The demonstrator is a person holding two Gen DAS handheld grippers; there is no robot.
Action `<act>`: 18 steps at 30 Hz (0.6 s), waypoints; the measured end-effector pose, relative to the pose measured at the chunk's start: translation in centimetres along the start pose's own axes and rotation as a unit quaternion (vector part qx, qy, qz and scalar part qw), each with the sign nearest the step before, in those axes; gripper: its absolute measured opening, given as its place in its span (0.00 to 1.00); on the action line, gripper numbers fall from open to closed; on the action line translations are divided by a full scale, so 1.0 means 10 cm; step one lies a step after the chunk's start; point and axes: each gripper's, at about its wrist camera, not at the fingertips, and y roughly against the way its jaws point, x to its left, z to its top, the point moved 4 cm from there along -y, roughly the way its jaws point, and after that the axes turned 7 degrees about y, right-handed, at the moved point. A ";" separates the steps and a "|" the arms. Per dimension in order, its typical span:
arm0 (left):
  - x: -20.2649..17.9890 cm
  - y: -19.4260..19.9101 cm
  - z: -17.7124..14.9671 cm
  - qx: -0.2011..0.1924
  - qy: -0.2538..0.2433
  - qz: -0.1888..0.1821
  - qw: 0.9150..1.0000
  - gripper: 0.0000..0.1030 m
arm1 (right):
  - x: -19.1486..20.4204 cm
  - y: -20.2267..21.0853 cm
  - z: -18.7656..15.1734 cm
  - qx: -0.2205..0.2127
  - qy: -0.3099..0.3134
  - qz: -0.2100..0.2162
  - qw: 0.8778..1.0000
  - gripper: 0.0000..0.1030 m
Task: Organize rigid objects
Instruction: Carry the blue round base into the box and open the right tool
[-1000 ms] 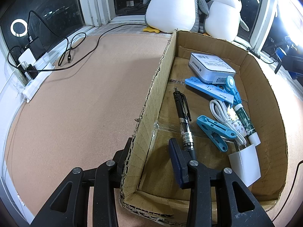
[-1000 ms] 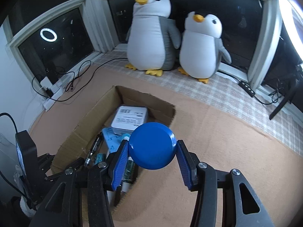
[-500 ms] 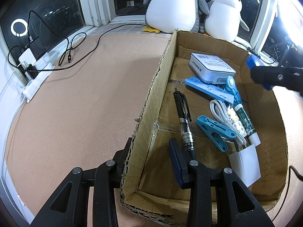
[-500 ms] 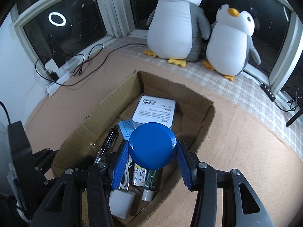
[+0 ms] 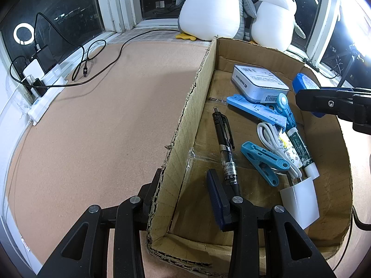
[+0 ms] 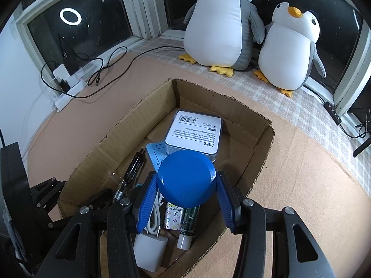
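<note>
An open cardboard box (image 5: 192, 106) (image 6: 129, 134) rests on the tan mat. Inside it lie a white packaged box (image 5: 257, 81) (image 6: 194, 134), a black pen (image 5: 225, 143), a teal clip (image 5: 262, 162), a light blue folding piece (image 5: 255, 111), a green tube (image 5: 299, 148) and a white charger with cable (image 5: 299, 199). My left gripper (image 5: 183, 185) straddles the box's left wall near the front corner, shut on it. My right gripper (image 6: 185, 185) hangs over the box's middle, shut on a round blue object (image 6: 185, 176) (image 5: 303, 82).
Two plush penguins (image 6: 222, 23) (image 6: 289, 51) stand on the checked sill behind the box. A white power strip (image 5: 44, 92) with black cables (image 5: 97, 53) lies along the left window. Tan mat (image 5: 92, 139) stretches left of the box.
My right gripper carried the blue object forward and down until it hangs over the box, and it now shows at the right of the left wrist view. The left gripper kept still.
</note>
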 end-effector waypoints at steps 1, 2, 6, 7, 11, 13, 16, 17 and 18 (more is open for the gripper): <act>0.00 0.00 0.00 0.000 0.000 0.000 1.000 0.39 | -0.01 0.00 0.00 0.000 -0.002 0.000 1.000 0.46; 0.00 0.00 0.00 0.000 0.000 0.000 1.000 0.39 | -0.01 -0.01 0.00 0.001 -0.003 0.000 1.000 0.47; 0.00 0.00 0.00 0.000 0.000 0.000 1.000 0.39 | -0.05 -0.02 0.00 0.002 -0.008 0.003 1.000 0.53; 0.00 -0.01 0.00 0.000 0.000 0.000 1.000 0.39 | -0.05 -0.03 0.00 0.003 -0.009 0.004 1.000 0.53; 0.00 0.00 0.00 0.000 0.000 0.000 1.000 0.39 | -0.07 -0.05 -0.02 0.009 -0.011 0.006 1.000 0.54; 0.00 0.00 0.00 0.000 0.000 0.000 1.000 0.39 | -0.06 -0.06 -0.03 0.011 -0.010 0.007 1.000 0.54; 0.00 0.00 0.00 0.000 0.000 0.000 1.000 0.39 | -0.05 -0.05 -0.05 0.011 -0.010 0.008 1.000 0.56; 0.00 0.00 0.00 0.000 0.000 0.000 1.000 0.39 | -0.05 -0.04 -0.05 0.011 -0.010 0.008 1.000 0.57; 0.00 0.00 0.00 -0.001 0.000 0.000 1.000 0.39 | -0.05 -0.04 -0.06 0.011 -0.009 0.007 1.000 0.58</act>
